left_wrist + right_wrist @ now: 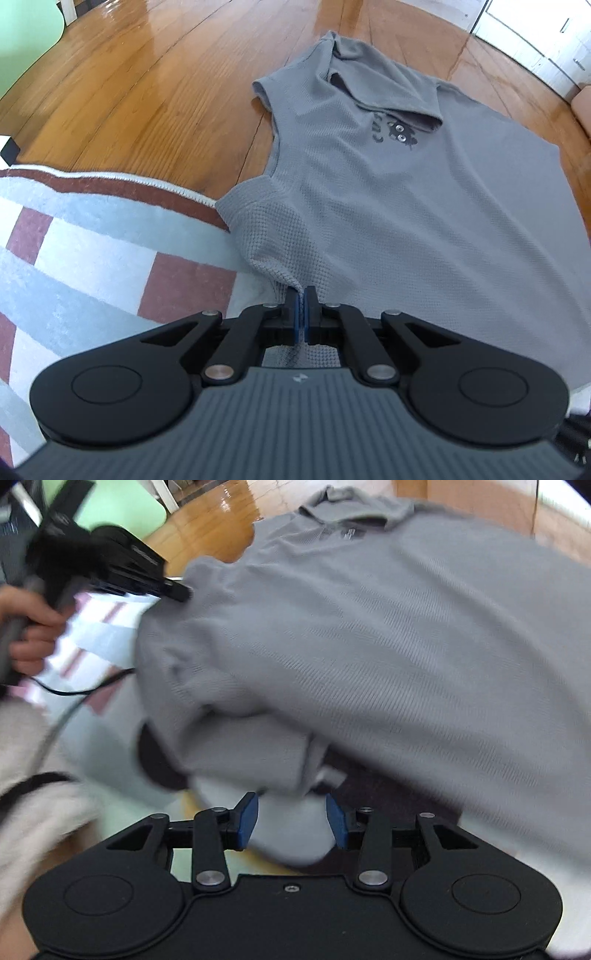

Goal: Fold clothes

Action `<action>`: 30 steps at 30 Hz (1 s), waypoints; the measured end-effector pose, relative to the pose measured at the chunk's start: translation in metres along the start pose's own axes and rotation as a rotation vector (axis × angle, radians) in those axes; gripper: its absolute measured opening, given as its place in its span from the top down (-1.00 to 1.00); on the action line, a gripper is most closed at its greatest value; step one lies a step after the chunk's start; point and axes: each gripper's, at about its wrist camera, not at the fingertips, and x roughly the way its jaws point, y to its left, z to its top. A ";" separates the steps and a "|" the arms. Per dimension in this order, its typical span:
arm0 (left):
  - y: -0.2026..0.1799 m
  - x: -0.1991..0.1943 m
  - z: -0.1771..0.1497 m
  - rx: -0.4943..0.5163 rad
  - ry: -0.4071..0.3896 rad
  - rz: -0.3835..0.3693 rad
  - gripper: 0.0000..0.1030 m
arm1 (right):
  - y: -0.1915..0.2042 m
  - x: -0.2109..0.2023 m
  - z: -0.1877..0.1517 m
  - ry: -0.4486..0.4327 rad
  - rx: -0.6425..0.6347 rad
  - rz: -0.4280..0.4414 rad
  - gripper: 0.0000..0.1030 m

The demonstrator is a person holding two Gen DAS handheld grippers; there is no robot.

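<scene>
Our left tongs [303, 295] pinch the grey shirt's [424, 206] near hem, our right tongs [291, 812] gape empty, checked rug [92, 240] left, wooden floor [166, 92] beyond.

One grey shirt [424, 206], one rug [74, 240], two hand-held grippers [303, 308].

The grey shirt [351, 635] fills most of the blurred right wrist view, its collar at the far end near the wooden floor [207, 524]. The right gripper [291, 821] sits just below the shirt's near hem, blue pads spread apart with nothing between them. At the shirt's left edge the left gripper [177, 590], carried by a hand [26, 627], pinches the fabric. Left of the shirt lies a checked rug [92, 635].
</scene>
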 end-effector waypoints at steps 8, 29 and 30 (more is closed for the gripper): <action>-0.003 -0.012 0.001 -0.005 -0.072 -0.039 0.96 | 0.026 0.012 0.020 0.025 -0.138 0.029 -0.05; 0.008 -0.024 -0.004 -0.072 -0.044 0.044 0.11 | 0.002 -0.105 -0.007 -0.032 0.196 0.688 0.86; 0.012 -0.031 -0.005 -0.091 -0.055 0.011 0.04 | 0.003 -0.107 -0.004 -0.049 0.188 0.730 0.86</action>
